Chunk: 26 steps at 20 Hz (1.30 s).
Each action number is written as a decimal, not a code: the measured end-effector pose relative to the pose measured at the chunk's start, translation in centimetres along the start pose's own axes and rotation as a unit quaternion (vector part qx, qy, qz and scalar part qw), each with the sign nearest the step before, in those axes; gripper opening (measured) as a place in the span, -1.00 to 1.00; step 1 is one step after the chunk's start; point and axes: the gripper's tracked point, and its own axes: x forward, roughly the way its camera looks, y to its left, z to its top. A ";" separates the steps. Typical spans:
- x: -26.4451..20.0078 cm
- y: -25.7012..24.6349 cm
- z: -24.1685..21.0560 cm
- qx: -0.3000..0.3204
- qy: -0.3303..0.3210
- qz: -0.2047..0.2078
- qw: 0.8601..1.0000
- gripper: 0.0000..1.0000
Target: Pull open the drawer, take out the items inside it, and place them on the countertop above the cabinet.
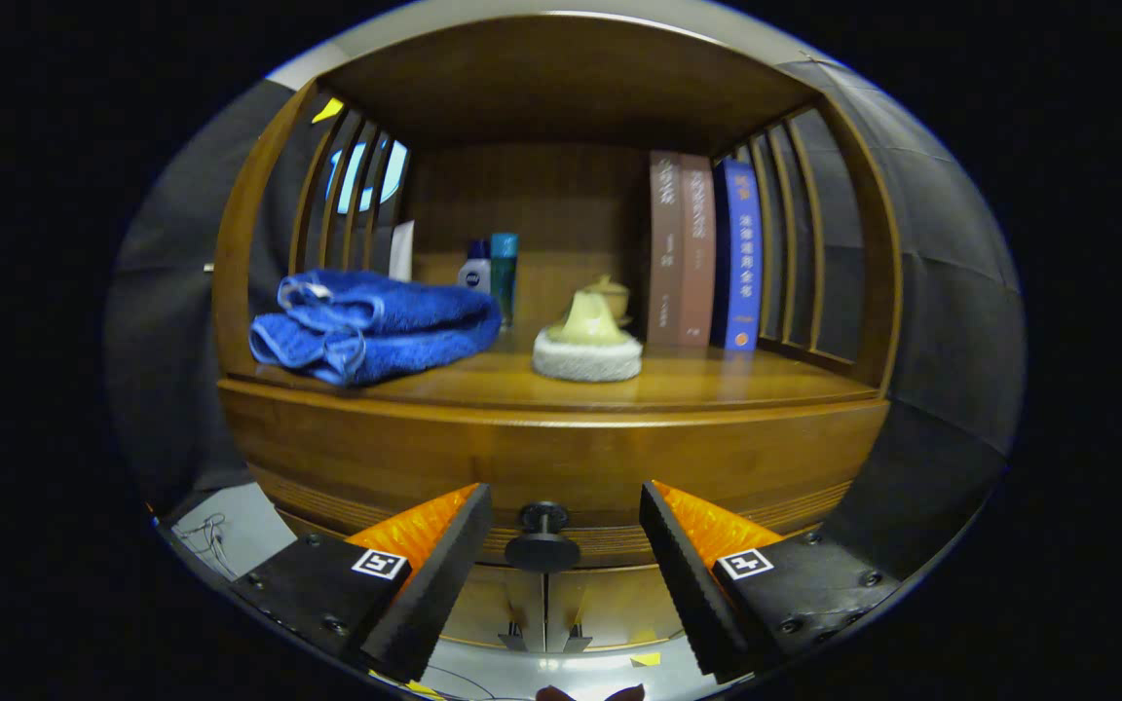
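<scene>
A wooden cabinet [561, 448] stands in front of me, its countertop [717, 385] forming an open shelf. The drawer front [571, 545] sits below the countertop edge and looks closed. Its dark round knob [542, 547] lies between my two fingers, a little ahead of the fingertips. My gripper [554, 516] is open, with a finger on either side of the knob and neither touching it. The drawer's contents are hidden.
On the countertop lie a folded blue towel [376, 326] at the left, a pale teapot on a white pad [587, 341] in the middle, two small bottles [490, 273] behind, and three upright books [705, 253] at the right. Slatted side rails [795, 243] enclose the shelf.
</scene>
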 end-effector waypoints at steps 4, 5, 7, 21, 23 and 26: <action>-3.2 -1.2 4.6 0.011 -0.017 -0.002 1.000 0.99; -4.0 -1.4 5.9 0.010 -0.022 -0.001 1.000 0.99; -5.9 -1.1 8.7 0.009 -0.038 0.006 0.999 0.99; -16.5 1.0 19.9 0.026 -0.068 0.038 0.997 0.98; -17.2 0.3 20.2 0.025 -0.072 0.034 0.996 0.98; -17.7 -0.2 20.0 0.050 -0.068 0.036 0.996 0.98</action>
